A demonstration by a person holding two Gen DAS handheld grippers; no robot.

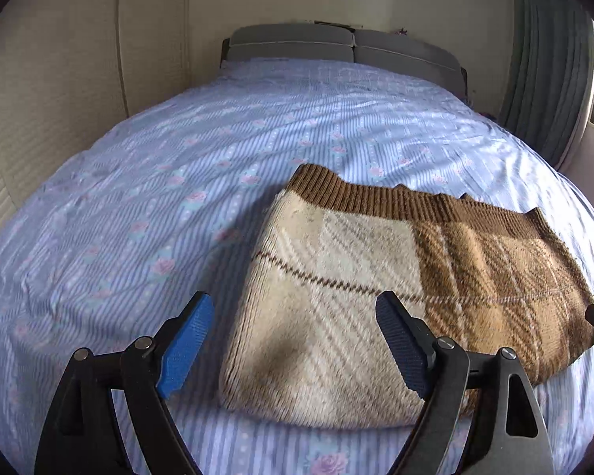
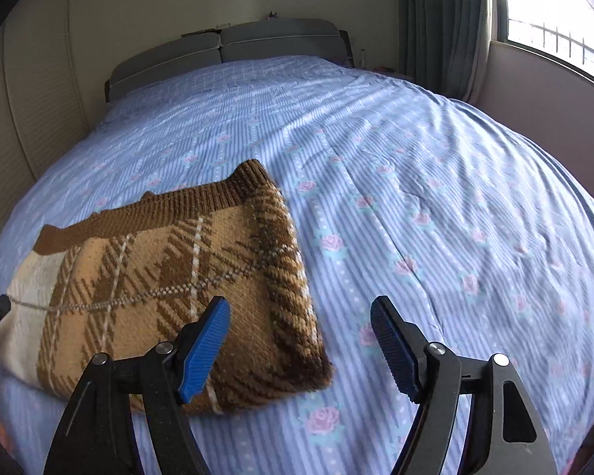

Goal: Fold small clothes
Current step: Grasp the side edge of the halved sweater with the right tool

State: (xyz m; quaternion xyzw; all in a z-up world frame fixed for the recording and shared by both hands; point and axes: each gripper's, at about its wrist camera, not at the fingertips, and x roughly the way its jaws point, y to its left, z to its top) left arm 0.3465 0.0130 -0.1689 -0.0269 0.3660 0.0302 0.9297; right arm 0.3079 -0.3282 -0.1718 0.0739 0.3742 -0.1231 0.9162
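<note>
Left gripper (image 1: 295,346) and right gripper (image 2: 300,346), both spread and empty, flank a folded sweater (image 1: 376,285) on the bed (image 1: 158,198).

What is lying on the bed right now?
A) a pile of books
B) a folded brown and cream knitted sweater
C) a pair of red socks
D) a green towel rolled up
B: a folded brown and cream knitted sweater with a ribbed brown band lies flat on the blue flowered bedsheet, and nothing else lies on the sheet in either view.
</note>
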